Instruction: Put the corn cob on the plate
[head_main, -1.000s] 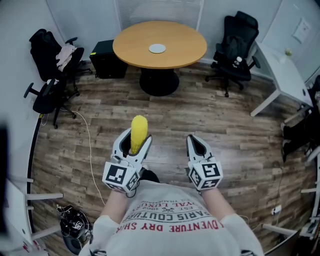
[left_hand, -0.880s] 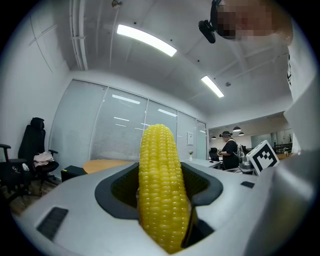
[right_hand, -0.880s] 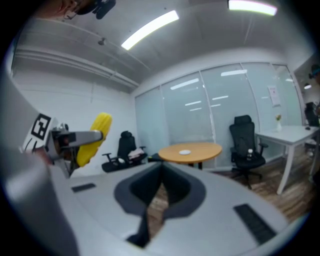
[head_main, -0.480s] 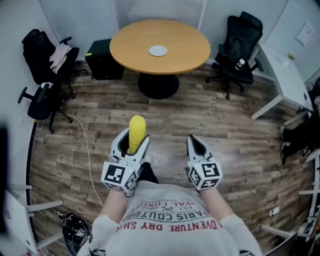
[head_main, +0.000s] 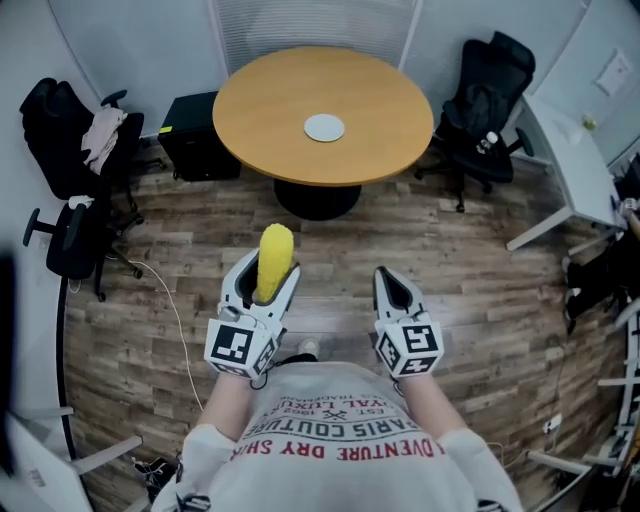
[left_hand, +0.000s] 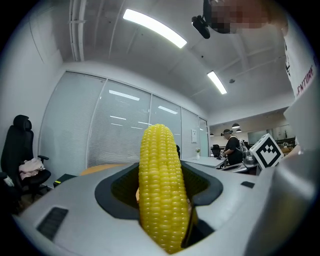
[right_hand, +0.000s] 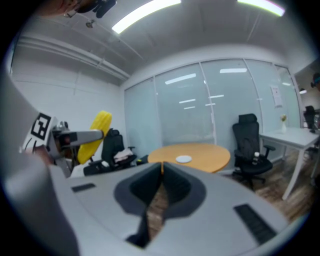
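A yellow corn cob stands upright in my left gripper, which is shut on it; in the left gripper view the corn cob fills the middle between the jaws. My right gripper is shut with nothing in it, jaws touching at the tips. Both are held over the wooden floor, in front of the person's chest. A small white plate lies on the round wooden table ahead, also seen in the right gripper view as the plate.
Black office chairs stand left and right of the table. A black box sits by the table's left. A white desk is at the right. A cable trails over the floor.
The view has come closer to the round table, which now looks larger and nearer. Both grippers hold the same pose, corn cob still held.
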